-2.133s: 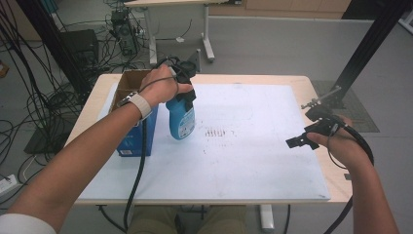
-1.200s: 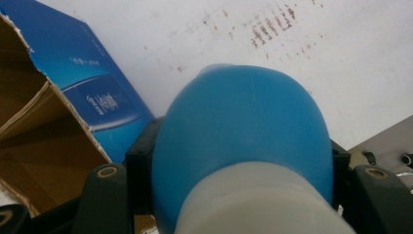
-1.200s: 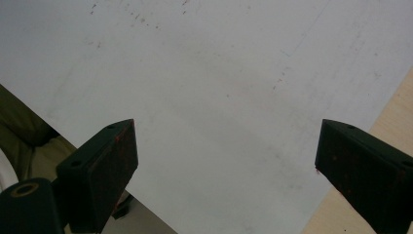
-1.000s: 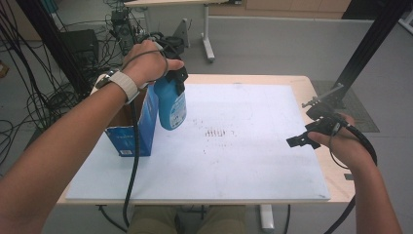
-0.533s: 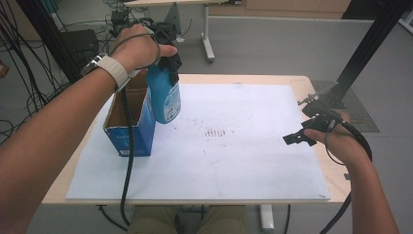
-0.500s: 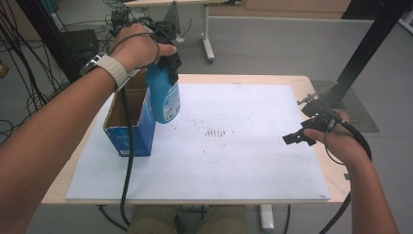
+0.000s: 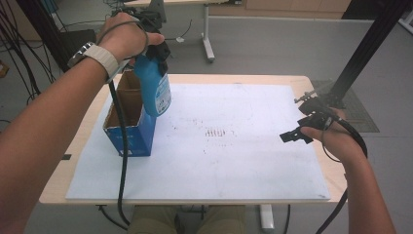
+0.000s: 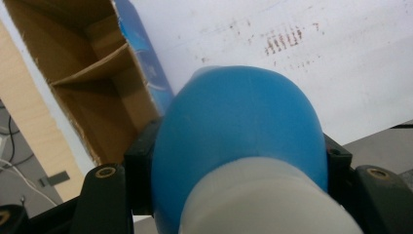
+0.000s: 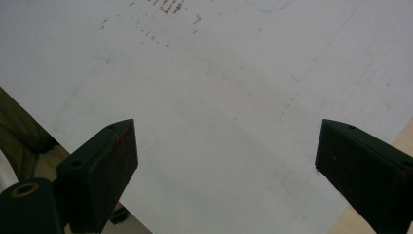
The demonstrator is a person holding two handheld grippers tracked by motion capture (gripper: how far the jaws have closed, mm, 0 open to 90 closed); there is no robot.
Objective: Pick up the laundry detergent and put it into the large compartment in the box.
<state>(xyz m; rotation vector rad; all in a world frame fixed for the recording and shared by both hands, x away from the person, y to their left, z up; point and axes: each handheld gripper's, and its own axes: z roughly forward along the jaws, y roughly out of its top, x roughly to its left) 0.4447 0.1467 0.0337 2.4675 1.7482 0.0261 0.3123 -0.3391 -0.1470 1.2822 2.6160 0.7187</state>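
Now lifted, the blue bottle (image 7: 155, 87) hangs above the open box (image 7: 127, 122).
Left gripper (image 7: 157, 52) clamps it near the worktop's (image 7: 272, 79) far-left corner, raised since earlier, ready to lower inside; right gripper (image 7: 295, 135) idles agape.

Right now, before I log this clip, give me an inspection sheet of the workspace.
Surface: white sheet covering a wooden table, with brownish smudges near its middle.
Job's things: blue bottle held in the air beside the open blue cardboard box; box stands at the sheet's left edge.
Clutter: nothing seen.
Grippers: left gripper clamped on the bottle's upper part; right gripper open, empty, over the sheet's right side.
Cables: one trails from each gripper; more lie on the floor at left.
Surroundings: grey floor, another table behind, black frame post at right.
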